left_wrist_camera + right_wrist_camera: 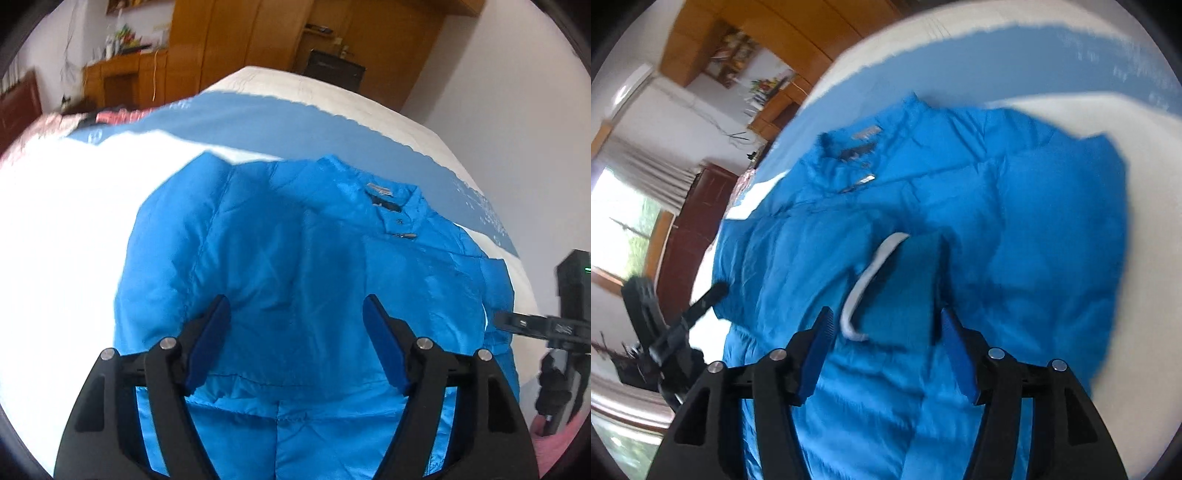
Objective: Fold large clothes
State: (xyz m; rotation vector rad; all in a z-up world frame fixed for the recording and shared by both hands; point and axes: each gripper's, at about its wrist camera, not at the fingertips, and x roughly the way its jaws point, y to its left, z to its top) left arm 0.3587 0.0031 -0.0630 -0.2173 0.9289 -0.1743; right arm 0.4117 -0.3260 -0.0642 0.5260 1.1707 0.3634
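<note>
Wooden wardrobes (236, 40) line the far wall of a bedroom, and below them a bed (66, 229) with a white-and-blue cover carries the work. On it lies my bright blue puffer jacket (288, 258), spread front up, collar (373, 184) toward the far side, zip pull just under it.

My left gripper (297, 343) hovers above the hem end of the jacket with its jaws wide apart and nothing between them. My right gripper (884, 354) hangs over the jacket's middle, jaws likewise spread wide and empty. In the left wrist view I can see the right tool at the far right edge, off the jacket's side.

As I judge it, the fold is partly made. One sleeve appears already laid across the chest: in the right wrist view its cuff (905, 284) with a pale lining (866, 284) lies on the front panel just ahead of my jaws. The other side looks tucked in too, though blur keeps me from being sure. What seems left is bringing the hem up toward the collar to halve the body, then squaring the bundle.
</note>
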